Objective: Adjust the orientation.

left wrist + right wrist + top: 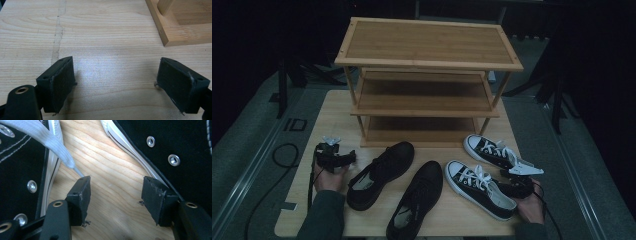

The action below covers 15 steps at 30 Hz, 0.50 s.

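1. Dark surroundings frame a pale wooden table [332, 120]; a three-tier bamboo shoe rack [428, 45] stands at its far side with all shelves bare, which suggests the shoes in front are meant to go onto it.

2. Four shoes lie in a loose row near the person's edge, toes pointing roughly toward the rack: two black leather shoes [382, 172] left of centre, two black canvas sneakers [479, 190] with white laces to the right; none sits on a shelf yet.

3. Right gripper [518, 176] is down in the gap between the two sneakers; in the right gripper view its jaws stand apart over bare table, a sneaker wall on each side and a white lace [47, 140] just beside one pad; nothing is pinched; the placement looks like a set-up to take one sneaker by its side wall.

4. Left gripper [334, 156] rests on the table to the left of the leather shoes, jaws spread over bare wood near the rack's foot [175, 37]; it holds nothing, apparently waiting clear.
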{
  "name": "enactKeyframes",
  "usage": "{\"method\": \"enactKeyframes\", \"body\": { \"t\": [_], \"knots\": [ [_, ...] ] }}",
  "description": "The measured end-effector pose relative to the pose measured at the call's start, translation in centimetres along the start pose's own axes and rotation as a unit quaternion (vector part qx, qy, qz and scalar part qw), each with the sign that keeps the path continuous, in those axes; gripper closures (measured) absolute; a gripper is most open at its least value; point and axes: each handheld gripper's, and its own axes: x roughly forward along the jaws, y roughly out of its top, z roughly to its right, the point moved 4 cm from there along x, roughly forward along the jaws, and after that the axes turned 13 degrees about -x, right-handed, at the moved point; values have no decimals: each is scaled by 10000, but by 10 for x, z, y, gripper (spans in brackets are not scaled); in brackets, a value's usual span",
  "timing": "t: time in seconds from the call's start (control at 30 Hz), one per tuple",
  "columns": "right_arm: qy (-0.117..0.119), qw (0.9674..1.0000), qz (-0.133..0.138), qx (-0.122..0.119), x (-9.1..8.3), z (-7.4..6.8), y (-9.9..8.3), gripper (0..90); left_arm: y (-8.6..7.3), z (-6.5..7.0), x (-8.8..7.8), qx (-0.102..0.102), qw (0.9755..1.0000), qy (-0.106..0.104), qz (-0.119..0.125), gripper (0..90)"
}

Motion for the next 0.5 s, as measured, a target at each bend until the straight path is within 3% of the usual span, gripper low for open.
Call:
{"method": "enactKeyframes", "body": {
  "t": [0.4,0.5],
  "knots": [
    [9,10000,1,2,0,0,0,398,1,0,1,-15,10000,17,11,162],
    [13,10000,0,0,0,0,0,394,2,-2,1,-76,9999,70,70,219]
  ]
}}
